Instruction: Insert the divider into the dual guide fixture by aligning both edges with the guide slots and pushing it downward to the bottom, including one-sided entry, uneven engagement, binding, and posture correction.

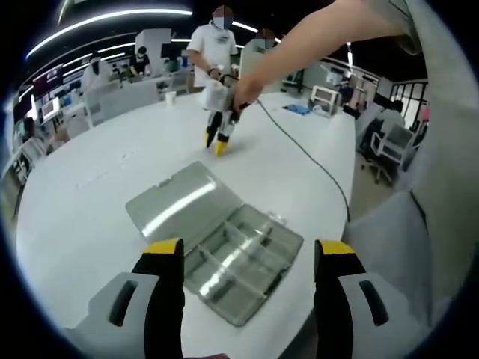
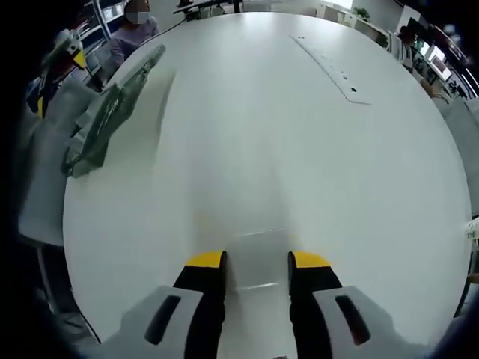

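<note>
A clear plastic compartment box (image 1: pixel 239 262), the guide fixture, lies on the white table (image 1: pixel 90 217) with its lid (image 1: pixel 176 198) folded open, just ahead of my left gripper (image 1: pixel 249 248). That gripper is open and holds nothing. Farther across the table, a hand holds my right gripper (image 1: pixel 217 142) with its tips down on the surface. In the right gripper view a small clear divider plate (image 2: pixel 258 258) fills the gap between the jaws of the right gripper (image 2: pixel 257 260), which is shut on it at table level. The box (image 2: pixel 112 105) shows far to the left.
A black cable (image 1: pixel 307 153) trails from the right gripper over the table to its right edge. People stand behind the table (image 1: pixel 213 45) among desks and office chairs (image 1: pixel 393 146). A flat marked strip (image 2: pixel 329 67) lies on the table ahead of the right gripper.
</note>
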A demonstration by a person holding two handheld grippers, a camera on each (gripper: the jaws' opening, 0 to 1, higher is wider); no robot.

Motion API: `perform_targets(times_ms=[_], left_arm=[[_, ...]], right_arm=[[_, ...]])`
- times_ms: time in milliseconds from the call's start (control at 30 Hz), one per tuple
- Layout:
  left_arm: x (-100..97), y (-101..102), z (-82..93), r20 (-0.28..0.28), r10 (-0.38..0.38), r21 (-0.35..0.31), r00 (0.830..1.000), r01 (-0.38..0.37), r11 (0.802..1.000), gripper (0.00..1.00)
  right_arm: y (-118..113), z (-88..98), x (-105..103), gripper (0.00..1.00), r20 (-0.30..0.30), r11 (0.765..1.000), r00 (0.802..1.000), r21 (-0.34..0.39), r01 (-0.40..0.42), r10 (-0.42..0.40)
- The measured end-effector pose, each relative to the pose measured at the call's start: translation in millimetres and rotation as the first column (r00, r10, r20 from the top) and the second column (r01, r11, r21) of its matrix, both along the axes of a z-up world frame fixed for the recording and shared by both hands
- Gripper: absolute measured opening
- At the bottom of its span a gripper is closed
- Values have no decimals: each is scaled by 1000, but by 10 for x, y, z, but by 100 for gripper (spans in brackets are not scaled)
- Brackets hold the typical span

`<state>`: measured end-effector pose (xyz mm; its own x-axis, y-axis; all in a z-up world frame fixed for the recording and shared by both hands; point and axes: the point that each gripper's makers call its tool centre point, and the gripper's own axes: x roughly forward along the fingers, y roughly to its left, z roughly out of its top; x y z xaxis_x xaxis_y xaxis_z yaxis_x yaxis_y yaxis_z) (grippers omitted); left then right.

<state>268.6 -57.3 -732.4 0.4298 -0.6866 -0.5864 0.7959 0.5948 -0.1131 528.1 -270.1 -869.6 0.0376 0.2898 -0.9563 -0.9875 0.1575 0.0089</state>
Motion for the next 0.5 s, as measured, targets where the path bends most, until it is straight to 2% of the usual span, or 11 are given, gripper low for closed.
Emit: perform_targets(times_ms=[267,500], left_arm=[[-47,-2,11,4,-6,-4,1000,6,1000,70],[-71,30,34,9,-3,-6,1000,3,1000,70]], right_arm=[[23,12,-117,29,6,998,999,-48,-34,34],[12,5,-228,28,-15,995,999,-90,-53,51]])
